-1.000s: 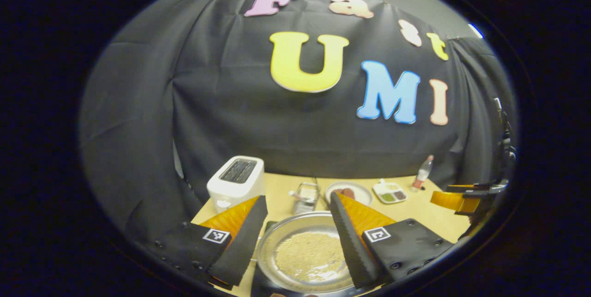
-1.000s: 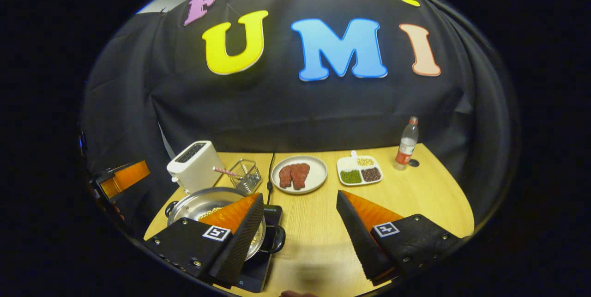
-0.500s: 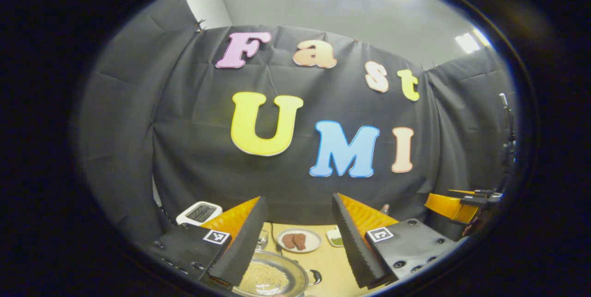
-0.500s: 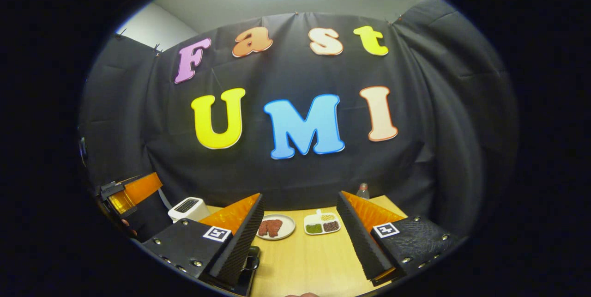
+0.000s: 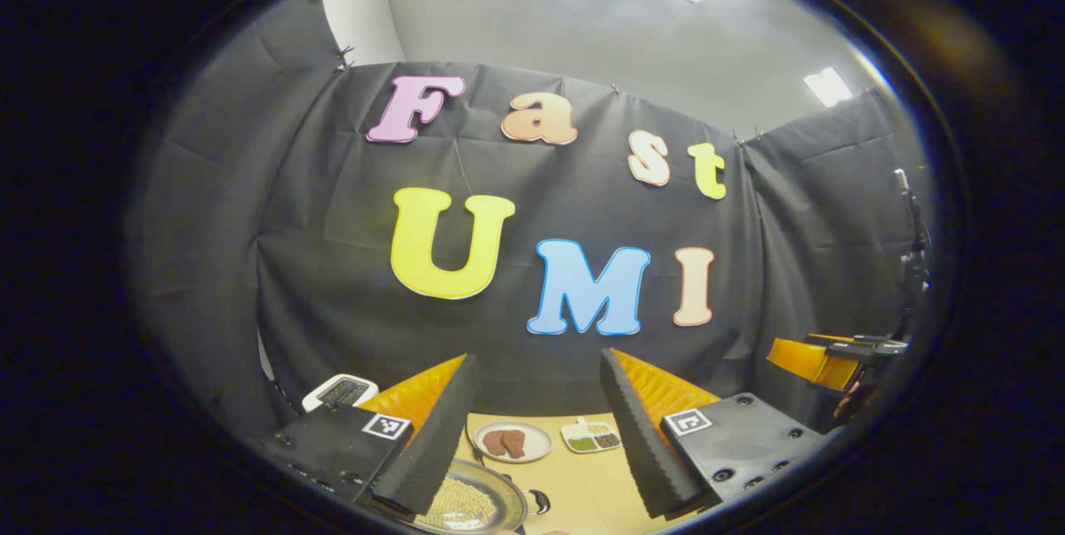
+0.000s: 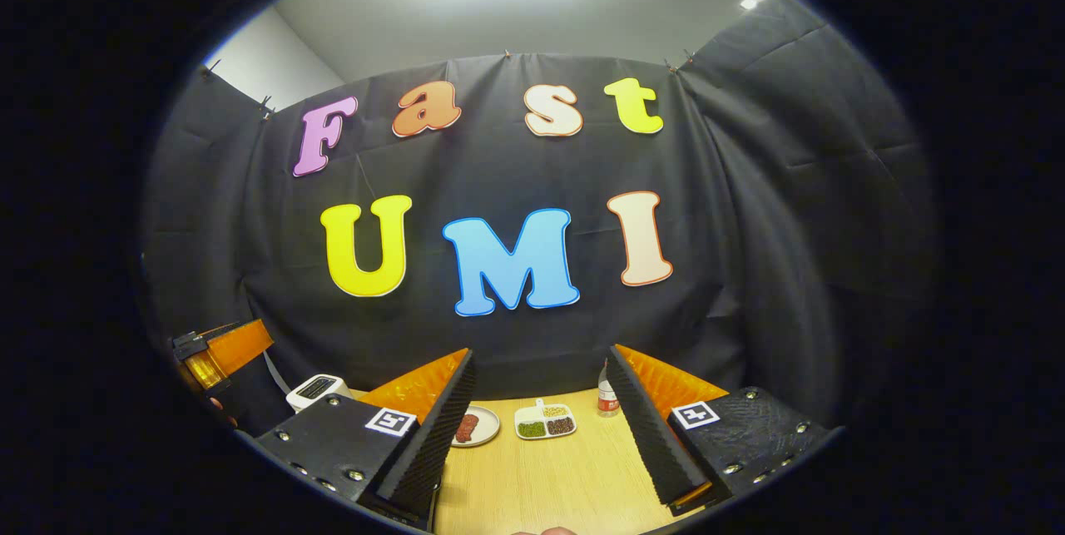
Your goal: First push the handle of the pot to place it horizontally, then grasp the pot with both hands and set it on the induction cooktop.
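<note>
The steel pot (image 5: 470,506), with pale grains inside, sits low in the left gripper view, its small dark side handle (image 5: 539,503) pointing right. My left gripper (image 5: 539,356) hangs well above and behind the pot, open and holding nothing. My right gripper (image 6: 541,352) is also open and bare, high over the wooden table (image 6: 541,477). Each gripper shows at the edge of the other's view: the right gripper (image 5: 819,356) and the left gripper (image 6: 220,349). I cannot make out what the pot stands on.
At the back of the table stand a white toaster (image 5: 339,391), a plate with meat (image 5: 512,441), a divided dish of beans (image 5: 592,438) and a bottle (image 6: 607,398). Black cloth walls close the booth on three sides.
Both grippers have risen and tilted up, staying open. The pot has slid from the middle to the bottom edge of the left gripper view, and the table looks smaller and farther.
</note>
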The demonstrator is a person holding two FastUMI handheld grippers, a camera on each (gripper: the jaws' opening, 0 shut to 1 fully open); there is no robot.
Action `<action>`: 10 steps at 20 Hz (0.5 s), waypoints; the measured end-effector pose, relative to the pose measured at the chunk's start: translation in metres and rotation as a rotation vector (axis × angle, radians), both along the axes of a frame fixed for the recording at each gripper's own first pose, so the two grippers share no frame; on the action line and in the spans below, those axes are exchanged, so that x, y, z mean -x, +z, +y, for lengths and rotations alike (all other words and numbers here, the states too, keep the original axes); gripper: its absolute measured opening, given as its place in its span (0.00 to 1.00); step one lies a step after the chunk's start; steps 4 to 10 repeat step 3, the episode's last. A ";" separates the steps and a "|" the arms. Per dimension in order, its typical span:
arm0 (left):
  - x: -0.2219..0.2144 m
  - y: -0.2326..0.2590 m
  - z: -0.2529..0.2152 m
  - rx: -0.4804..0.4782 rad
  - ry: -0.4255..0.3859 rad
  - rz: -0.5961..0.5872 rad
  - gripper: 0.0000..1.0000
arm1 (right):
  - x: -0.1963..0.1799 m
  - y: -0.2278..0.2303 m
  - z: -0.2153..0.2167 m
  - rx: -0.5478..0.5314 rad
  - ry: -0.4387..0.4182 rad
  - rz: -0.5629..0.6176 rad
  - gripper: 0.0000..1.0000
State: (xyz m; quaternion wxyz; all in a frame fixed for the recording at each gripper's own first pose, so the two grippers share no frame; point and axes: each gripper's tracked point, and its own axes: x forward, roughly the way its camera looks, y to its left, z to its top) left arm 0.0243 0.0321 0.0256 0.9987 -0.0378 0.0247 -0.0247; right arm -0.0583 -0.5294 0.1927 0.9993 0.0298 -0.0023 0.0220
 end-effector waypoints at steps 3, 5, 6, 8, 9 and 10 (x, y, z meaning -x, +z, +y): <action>0.003 -0.006 -0.009 -0.008 -0.009 0.005 0.95 | 0.006 0.007 -0.008 -0.002 0.014 -0.006 0.96; 0.003 -0.006 -0.009 -0.008 -0.009 0.005 0.95 | 0.006 0.007 -0.008 -0.002 0.014 -0.006 0.96; 0.003 -0.006 -0.009 -0.008 -0.009 0.005 0.95 | 0.006 0.007 -0.008 -0.002 0.014 -0.006 0.96; 0.003 -0.006 -0.009 -0.008 -0.009 0.005 0.95 | 0.006 0.007 -0.008 -0.002 0.014 -0.006 0.96; 0.003 -0.006 -0.009 -0.008 -0.009 0.005 0.95 | 0.006 0.007 -0.008 -0.002 0.014 -0.006 0.96; 0.003 -0.006 -0.009 -0.008 -0.009 0.005 0.95 | 0.006 0.007 -0.008 -0.002 0.014 -0.006 0.96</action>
